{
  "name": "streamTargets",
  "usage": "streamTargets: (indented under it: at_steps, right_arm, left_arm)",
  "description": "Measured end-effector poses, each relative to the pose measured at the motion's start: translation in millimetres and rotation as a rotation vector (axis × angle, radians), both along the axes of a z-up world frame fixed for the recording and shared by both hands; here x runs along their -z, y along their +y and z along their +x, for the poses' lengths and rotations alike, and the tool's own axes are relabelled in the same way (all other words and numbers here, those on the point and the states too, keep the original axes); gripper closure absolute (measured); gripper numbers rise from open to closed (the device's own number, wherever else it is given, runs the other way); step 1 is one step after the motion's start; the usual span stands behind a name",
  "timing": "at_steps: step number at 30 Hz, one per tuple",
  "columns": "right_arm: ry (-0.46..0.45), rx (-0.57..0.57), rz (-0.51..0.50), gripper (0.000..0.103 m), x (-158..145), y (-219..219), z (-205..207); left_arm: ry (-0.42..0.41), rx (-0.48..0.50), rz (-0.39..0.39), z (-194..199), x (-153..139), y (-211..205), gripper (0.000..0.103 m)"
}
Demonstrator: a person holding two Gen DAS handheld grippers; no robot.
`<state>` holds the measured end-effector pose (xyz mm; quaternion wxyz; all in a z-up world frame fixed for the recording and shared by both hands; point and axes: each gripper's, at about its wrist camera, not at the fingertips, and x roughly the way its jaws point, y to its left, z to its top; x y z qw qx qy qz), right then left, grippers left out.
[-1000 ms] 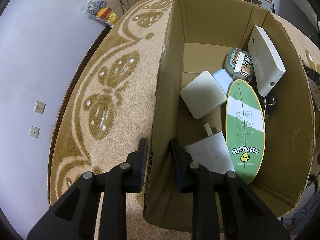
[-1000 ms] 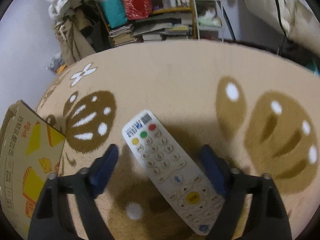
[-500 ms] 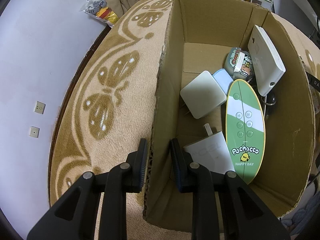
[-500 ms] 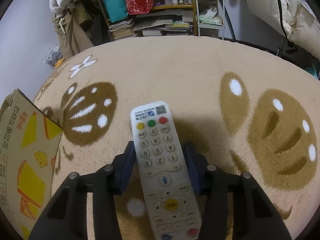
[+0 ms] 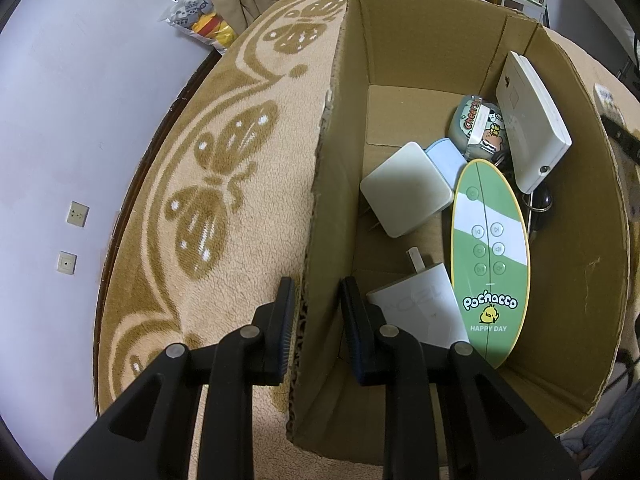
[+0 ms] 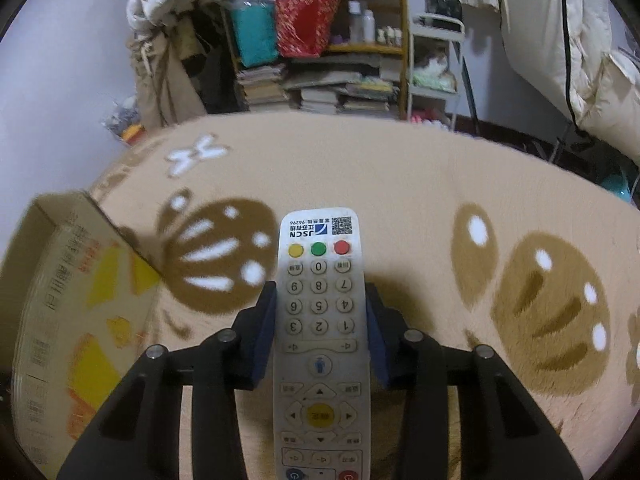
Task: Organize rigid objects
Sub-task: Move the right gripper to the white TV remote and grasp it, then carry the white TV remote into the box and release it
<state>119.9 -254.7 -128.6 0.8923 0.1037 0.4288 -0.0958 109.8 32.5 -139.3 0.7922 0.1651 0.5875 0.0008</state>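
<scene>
In the right wrist view a white remote control (image 6: 320, 320) with coloured buttons sits between the pads of my right gripper (image 6: 320, 312), which is shut on it and holds it above the rug. The cardboard box (image 6: 60, 304) stands to its left. In the left wrist view my left gripper (image 5: 318, 308) is shut on the left wall of that cardboard box (image 5: 320, 208), one finger outside, one inside. Inside lie a green oval Pochacco speaker (image 5: 488, 256), a white square charger (image 5: 402, 194), a white flat device (image 5: 528, 128), a small tin (image 5: 478, 128) and a white adapter (image 5: 420, 308).
A beige rug with brown butterfly patterns (image 5: 224, 200) covers the floor. A wall with sockets (image 5: 76, 216) is at the left. Shelves with books and bags (image 6: 320, 56) and a hanging white cloth (image 6: 580, 60) stand beyond the rug.
My right gripper closed on the remote control and raised it off the rug, tilting up so the shelves come into view. The left gripper and the box have not moved.
</scene>
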Motion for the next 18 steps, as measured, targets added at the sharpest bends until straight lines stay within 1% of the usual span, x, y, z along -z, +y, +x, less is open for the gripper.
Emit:
streamTargets:
  at_steps: [2, 6, 10, 15, 18]
  right_arm:
    - [-0.037, -0.024, 0.005, 0.059, -13.7, 8.1, -0.6]
    - [-0.075, -0.062, 0.009, 0.059, -34.7, 26.0, -1.1]
    - [-0.114, -0.109, 0.050, 0.059, -55.1, 46.3, -3.5]
    - [-0.188, -0.183, 0.095, 0.059, -80.9, 69.2, -4.1]
    - [-0.214, -0.209, 0.122, 0.059, -90.4, 79.2, -6.2]
  left_arm:
    - [0.000, 0.000, 0.000, 0.0, -0.3, -0.2, 0.080]
    - [0.000, 0.000, 0.000, 0.0, -0.1, -0.1, 0.080]
    - [0.000, 0.000, 0.001, -0.1, -0.1, -0.3, 0.080]
    - [-0.001, -0.001, -0.001, -0.2, -0.2, 0.1, 0.080]
    - [-0.001, -0.001, -0.001, -0.3, -0.4, 0.0, 0.080]
